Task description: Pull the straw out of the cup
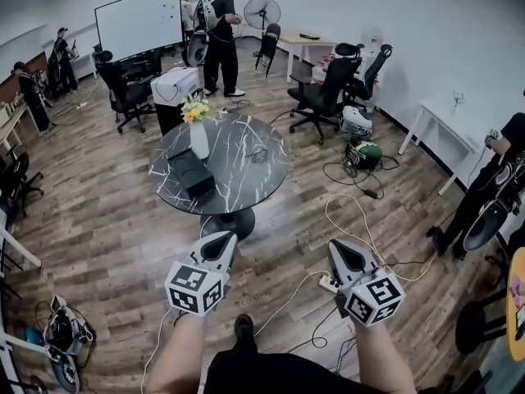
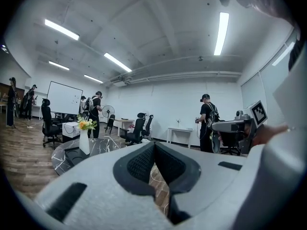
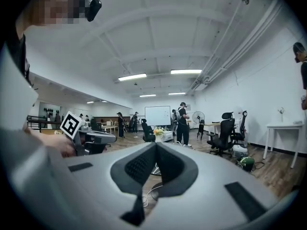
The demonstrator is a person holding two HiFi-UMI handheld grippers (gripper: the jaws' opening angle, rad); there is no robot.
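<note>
I cannot make out a cup or a straw in any view. A round black marble table stands ahead of me. It bears a white vase of yellow flowers, a black box-like thing and a small dark item too small to identify. My left gripper and right gripper hang in the air short of the table, side by side, both pointing at it. In the left gripper view the left gripper has its jaws together with nothing between them. The right gripper looks the same in its own view.
White cables snake over the wooden floor between me and the table. Black office chairs stand behind it, with a whiteboard and a fan at the back wall. Several people stand around the room. A white desk is at the right wall.
</note>
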